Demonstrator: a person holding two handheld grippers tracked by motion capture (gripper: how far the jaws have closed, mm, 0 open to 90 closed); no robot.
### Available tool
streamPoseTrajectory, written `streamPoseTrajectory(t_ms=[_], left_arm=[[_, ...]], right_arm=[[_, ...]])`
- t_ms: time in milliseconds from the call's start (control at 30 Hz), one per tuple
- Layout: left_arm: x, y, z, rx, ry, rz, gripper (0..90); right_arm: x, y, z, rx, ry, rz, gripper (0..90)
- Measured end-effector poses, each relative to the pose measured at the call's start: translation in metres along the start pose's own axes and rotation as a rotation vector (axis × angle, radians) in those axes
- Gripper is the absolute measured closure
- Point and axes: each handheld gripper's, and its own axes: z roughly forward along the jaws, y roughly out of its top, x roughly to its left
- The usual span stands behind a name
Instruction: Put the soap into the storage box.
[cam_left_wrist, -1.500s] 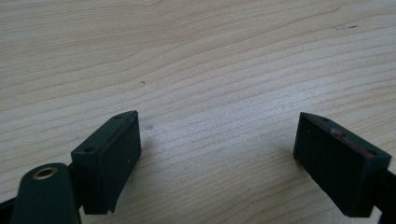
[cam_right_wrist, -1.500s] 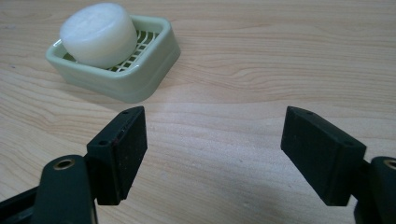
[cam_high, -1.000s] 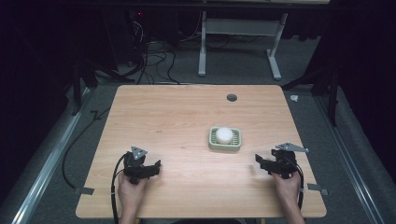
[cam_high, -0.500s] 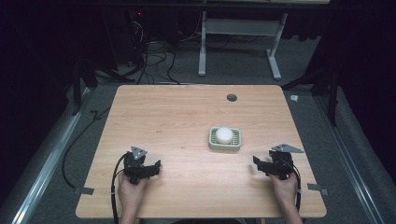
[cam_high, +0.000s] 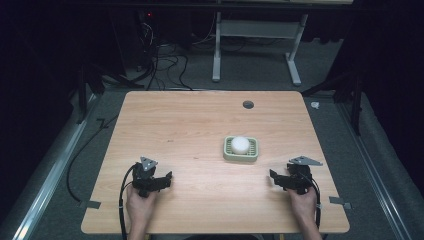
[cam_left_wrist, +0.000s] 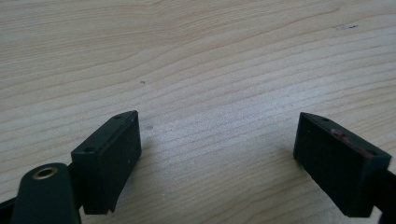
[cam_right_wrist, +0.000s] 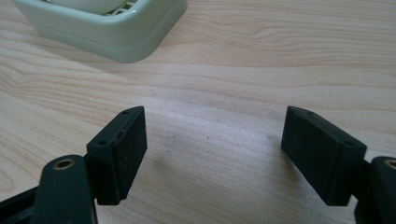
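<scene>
Both tools gape wide and empty, right tool (cam_right_wrist: 215, 154) near the soap dish (cam_right_wrist: 107, 32), left tool (cam_left_wrist: 217, 163) over bare table (cam_left_wrist: 210, 56)

Looked like a lab or recording studio rather than a home. Light wooden desk (cam_high: 200, 130) with a round cable grommet (cam_high: 248, 104), set alone on grey carpet (cam_high: 250, 65). Surrounded by dark, unlit space, black on every side. Loose black cables (cam_high: 160, 65) tangled on the floor behind, near a small red indicator light (cam_high: 148, 14). White metal frame of another desk (cam_high: 255, 45) farther back. Strips of grey tape (cam_high: 90, 204) stuck at the desk's near corners. Aluminium rails (cam_high: 50, 175) running along the floor on both sides.
</scene>
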Motion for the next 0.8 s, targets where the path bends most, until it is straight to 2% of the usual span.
streamPoseTrajectory(t_ms=[200, 367, 400, 800], left_arm=[[0.0001, 0.0000, -0.0001, 0.002, -0.001, 0.001, 15.6], [0.0001, 0.0000, -0.0001, 0.002, -0.001, 0.001, 15.6], [0.0001, 0.0000, -0.0001, 0.002, -0.001, 0.001, 15.6], [0.0001, 0.0000, -0.0001, 0.002, -0.001, 0.001, 15.7]], right_arm=[[0.0016, -0.0013, 0.0012, 0.001, -0.017, -0.024, 23.1], [0.0087, -0.0009, 0.0034, 0.023, -0.054, -0.084, 21.6], [0.0090, -0.0008, 0.0035, 0.023, -0.048, -0.090, 21.6], [0.0090, -0.0008, 0.0035, 0.025, -0.043, -0.094, 21.4]])
